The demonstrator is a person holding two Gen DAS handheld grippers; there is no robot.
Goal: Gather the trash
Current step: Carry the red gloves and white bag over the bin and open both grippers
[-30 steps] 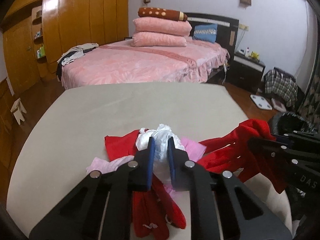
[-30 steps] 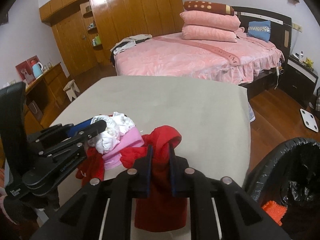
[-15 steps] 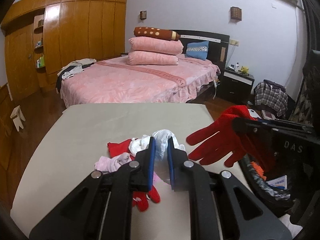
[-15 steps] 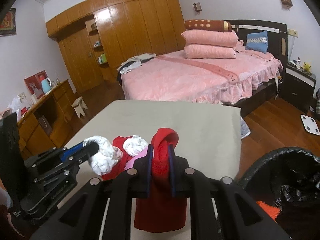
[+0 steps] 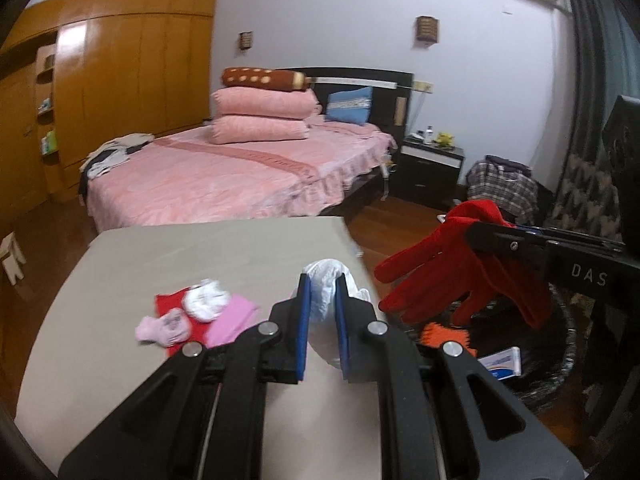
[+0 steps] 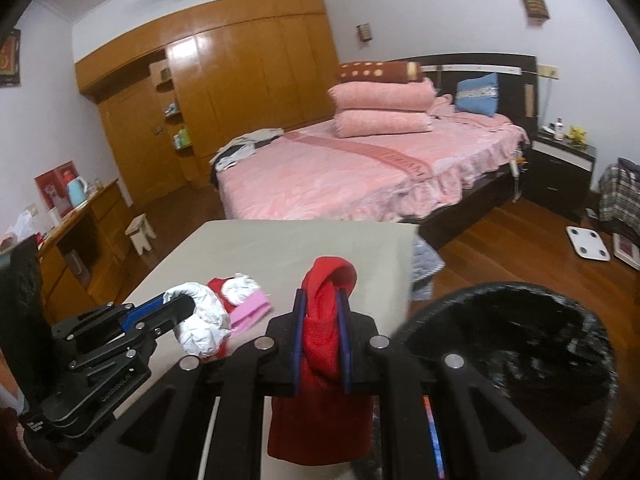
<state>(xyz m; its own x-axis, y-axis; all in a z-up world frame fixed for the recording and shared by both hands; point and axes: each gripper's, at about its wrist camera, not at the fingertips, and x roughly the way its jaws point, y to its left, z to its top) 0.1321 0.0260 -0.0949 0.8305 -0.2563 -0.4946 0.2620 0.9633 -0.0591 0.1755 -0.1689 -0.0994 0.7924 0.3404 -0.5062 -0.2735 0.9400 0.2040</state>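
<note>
My left gripper (image 5: 322,284) is shut on a crumpled white tissue wad (image 5: 326,320) and holds it above the beige table's (image 5: 200,256) right edge. It also shows in the right wrist view (image 6: 182,304), with the wad (image 6: 202,328). My right gripper (image 6: 322,300) is shut on a red glove (image 6: 320,380), which hangs over the black-lined trash bin (image 6: 520,360). In the left wrist view the glove (image 5: 448,268) dangles above the bin (image 5: 560,360). On the table lie a second white wad (image 5: 206,306), a pink sock (image 5: 164,328), pink cloth (image 5: 232,320) and red cloth (image 5: 168,304).
The bin holds an orange item (image 5: 444,334) and a white-blue packet (image 5: 500,362). A pink bed (image 5: 224,176) stands beyond the table, a dark nightstand (image 5: 428,164) and plaid clothes (image 5: 504,188) to its right. A white scale (image 6: 588,242) lies on the wood floor.
Both grippers have lifted and moved right with their loads. The white wad has come off the pile. The red glove now hangs over the bin.
</note>
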